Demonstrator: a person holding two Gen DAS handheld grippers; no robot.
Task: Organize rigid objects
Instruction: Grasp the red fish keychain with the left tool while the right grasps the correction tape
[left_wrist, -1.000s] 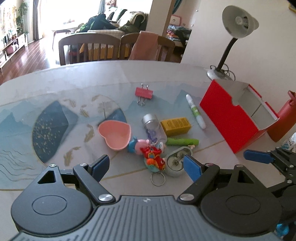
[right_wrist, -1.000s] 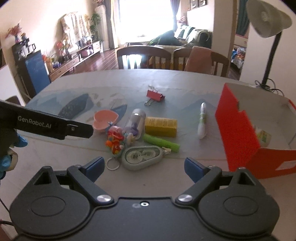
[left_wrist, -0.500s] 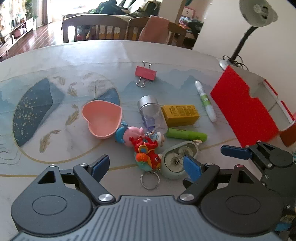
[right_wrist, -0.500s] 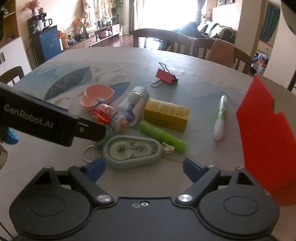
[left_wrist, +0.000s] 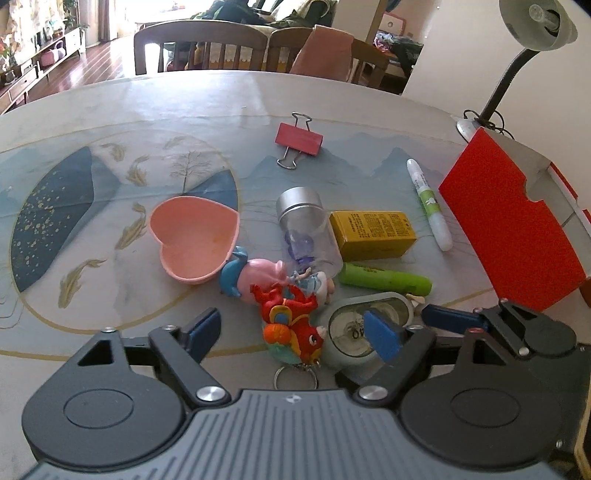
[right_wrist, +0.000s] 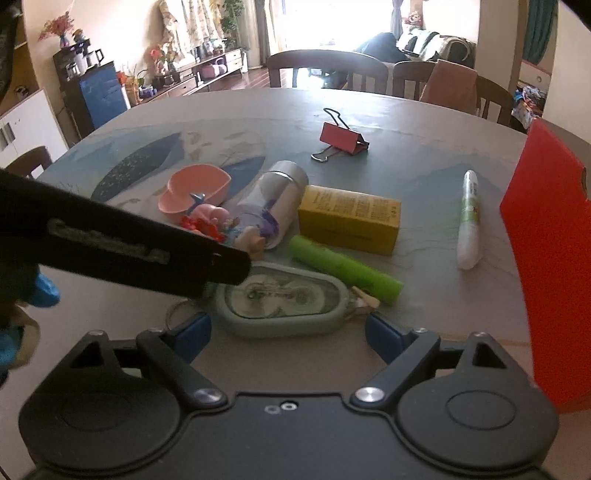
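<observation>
A pile lies mid-table: pink heart dish (left_wrist: 194, 236), clear jar with silver lid (left_wrist: 306, 229), yellow box (left_wrist: 373, 234), green tube (left_wrist: 384, 282), white-green pen (left_wrist: 430, 205), red binder clip (left_wrist: 299, 139), pig toy (left_wrist: 255, 277), red fish keychain (left_wrist: 295, 328) and grey correction-tape dispenser (right_wrist: 284, 301). My left gripper (left_wrist: 291, 328) is open, just above the keychain. My right gripper (right_wrist: 288, 330) is open, its fingers either side of the dispenser's near edge. The open red box (left_wrist: 509, 225) stands at the right.
A grey desk lamp (left_wrist: 535, 26) stands behind the red box. Wooden chairs (left_wrist: 199, 48) line the table's far edge. The left gripper's arm (right_wrist: 122, 243) crosses the left of the right wrist view.
Both grippers have moved forward and down toward the pile. The right gripper now straddles the tape dispenser; the left sits over the keychain. Both stay open.
</observation>
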